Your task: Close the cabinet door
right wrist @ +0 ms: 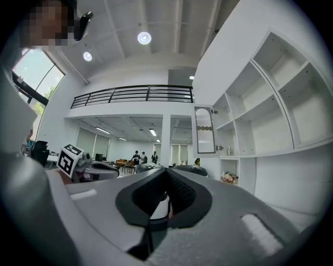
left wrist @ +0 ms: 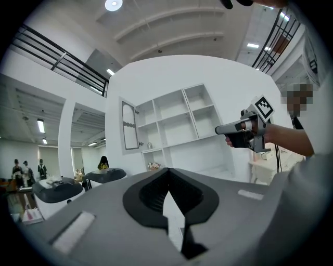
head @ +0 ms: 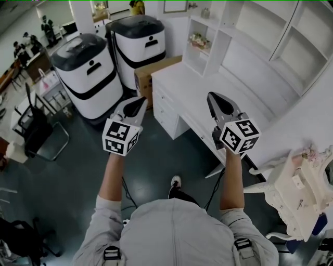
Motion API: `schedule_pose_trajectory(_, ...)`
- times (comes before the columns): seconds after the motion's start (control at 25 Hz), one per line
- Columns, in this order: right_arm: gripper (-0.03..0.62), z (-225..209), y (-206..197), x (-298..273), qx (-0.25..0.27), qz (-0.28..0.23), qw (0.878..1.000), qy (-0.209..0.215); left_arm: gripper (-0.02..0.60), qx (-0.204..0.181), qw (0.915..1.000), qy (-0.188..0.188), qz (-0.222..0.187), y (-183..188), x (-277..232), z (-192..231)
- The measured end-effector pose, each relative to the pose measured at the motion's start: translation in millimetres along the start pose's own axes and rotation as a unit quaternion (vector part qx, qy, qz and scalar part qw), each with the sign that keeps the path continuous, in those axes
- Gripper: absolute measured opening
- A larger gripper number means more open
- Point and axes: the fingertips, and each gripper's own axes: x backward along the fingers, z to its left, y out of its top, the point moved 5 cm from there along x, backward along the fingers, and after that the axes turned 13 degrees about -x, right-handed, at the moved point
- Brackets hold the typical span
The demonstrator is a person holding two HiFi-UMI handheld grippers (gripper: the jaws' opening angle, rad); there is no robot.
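The white wall shelf unit [head: 260,47] stands ahead on the right. Its narrow framed cabinet door [left wrist: 130,124] hangs open at the unit's far upper end; the same door [right wrist: 204,130] shows in the right gripper view, with its top [head: 175,6] at the head view's upper edge. My left gripper [head: 140,100] is shut and holds nothing, level over the dark floor. My right gripper [head: 212,96] is shut and empty too, over the white desk's [head: 179,83] front edge. Both grippers are well short of the door. The left gripper view shows its jaws [left wrist: 167,169] together; the right gripper view shows the same [right wrist: 166,169].
Two white-and-black machines [head: 86,72] [head: 138,44] stand on the left, a cardboard box [head: 156,72] beside them. A flower pot [head: 199,40] sits on a low shelf. A white ornate chair [head: 302,187] is at right, a black chair [head: 39,130] at left. People stand far back.
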Motion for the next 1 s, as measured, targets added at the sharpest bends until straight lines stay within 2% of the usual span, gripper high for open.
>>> schedule_pose_trajectory(0.28, 0.002, -85, 40, -68, 0.031, -0.007, 1.000, -0.001, 0.017, 0.006, 0.9997, 0.017, -0.016, 11, -110, 45)
schedule_pose_trajectory(0.52, 0.002, -146, 48, -102, 0.022, -0.010, 1.000, -0.009, 0.017, 0.013, 0.9997, 0.017, -0.014, 3, -178, 59)
schedule_pose_trajectory(0.72, 0.002, -171, 48, -120, 0.010, 0.000, 1.000, -0.001, 0.017, 0.022, 0.9996, 0.014, -0.005, -4, -208, 65)
schedule_pose_trajectory(1.0, 0.002, -180, 38, -146, 0.007, 0.025, 1.000, -0.003, 0.017, 0.030, 0.9995, 0.010, -0.005, -18, -229, 83)
